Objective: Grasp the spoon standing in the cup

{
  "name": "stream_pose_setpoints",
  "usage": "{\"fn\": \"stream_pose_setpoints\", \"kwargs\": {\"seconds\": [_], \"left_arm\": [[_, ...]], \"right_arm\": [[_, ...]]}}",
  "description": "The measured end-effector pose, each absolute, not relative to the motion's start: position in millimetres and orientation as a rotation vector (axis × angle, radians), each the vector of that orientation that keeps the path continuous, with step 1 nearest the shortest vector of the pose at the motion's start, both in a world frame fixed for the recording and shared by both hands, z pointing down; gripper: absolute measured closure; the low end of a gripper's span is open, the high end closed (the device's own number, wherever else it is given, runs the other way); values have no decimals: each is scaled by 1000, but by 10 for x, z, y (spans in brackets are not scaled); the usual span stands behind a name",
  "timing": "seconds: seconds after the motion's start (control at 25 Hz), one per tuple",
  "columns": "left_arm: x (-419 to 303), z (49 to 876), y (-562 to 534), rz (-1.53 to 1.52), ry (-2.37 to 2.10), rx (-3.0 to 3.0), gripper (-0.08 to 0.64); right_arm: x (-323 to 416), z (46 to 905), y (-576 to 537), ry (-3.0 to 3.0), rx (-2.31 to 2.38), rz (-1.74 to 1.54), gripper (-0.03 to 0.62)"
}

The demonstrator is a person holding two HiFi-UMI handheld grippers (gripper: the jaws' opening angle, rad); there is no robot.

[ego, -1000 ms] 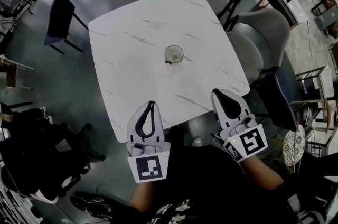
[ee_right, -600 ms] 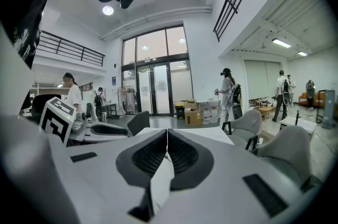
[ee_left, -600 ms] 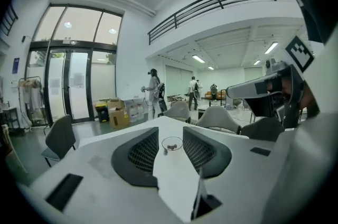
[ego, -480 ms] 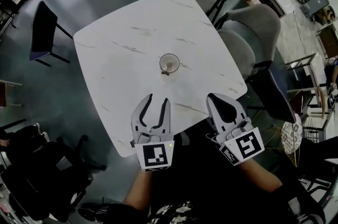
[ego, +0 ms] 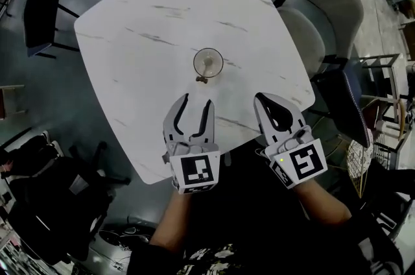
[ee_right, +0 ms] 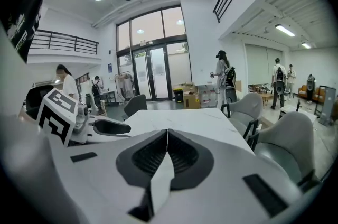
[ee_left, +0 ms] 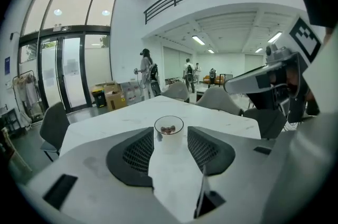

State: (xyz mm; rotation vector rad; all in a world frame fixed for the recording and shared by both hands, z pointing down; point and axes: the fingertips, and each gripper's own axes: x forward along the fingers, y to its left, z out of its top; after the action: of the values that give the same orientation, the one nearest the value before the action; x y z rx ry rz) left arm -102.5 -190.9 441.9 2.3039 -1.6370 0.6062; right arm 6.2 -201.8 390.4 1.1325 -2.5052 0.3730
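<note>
A clear glass cup stands near the middle of the white marble table. The spoon's brownish end shows over the cup's near rim. My left gripper hovers just short of the cup and points at it; its jaws are opening, with nothing between them. In the left gripper view the cup stands beyond the gap between the fingertips, brown bits showing inside it. My right gripper is shut and empty over the table's near right edge, to the cup's lower right.
Grey upholstered chairs line the table's right side. A black chair stands at the left, and a black office chair at the lower left. People stand far off in the room.
The left gripper's jaws went from shut to wide apart, and it moved forward toward the cup. The right gripper stayed shut and shifted forward slightly.
</note>
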Motion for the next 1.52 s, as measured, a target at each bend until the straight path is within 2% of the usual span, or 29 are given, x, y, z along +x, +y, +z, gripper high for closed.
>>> {"fn": "stream_pose_setpoints", "kwargs": {"seconds": [0.12,0.64,0.68,0.76,1.52], "left_arm": [[-962,4602,-2032,657,-1575,2294,348],[-899,4829,-2484,723,-1608,2254,347],[-902,4810,-2509,721,-1625,2250,351],[-924,4734,-2557,705,-1662,2253,422],[-1093,3834,-2313,626,-1763,2503,422]], "right_arm": [[21,4100,-2155,-2489,1082,420,528],[-70,4617,-2520,-2458,939,511,528],[-58,4634,-2537,-2456,936,518,528],[-24,4657,-2572,-2452,941,532,528],[-36,4420,-2229,-2478,993,483,528]]}}
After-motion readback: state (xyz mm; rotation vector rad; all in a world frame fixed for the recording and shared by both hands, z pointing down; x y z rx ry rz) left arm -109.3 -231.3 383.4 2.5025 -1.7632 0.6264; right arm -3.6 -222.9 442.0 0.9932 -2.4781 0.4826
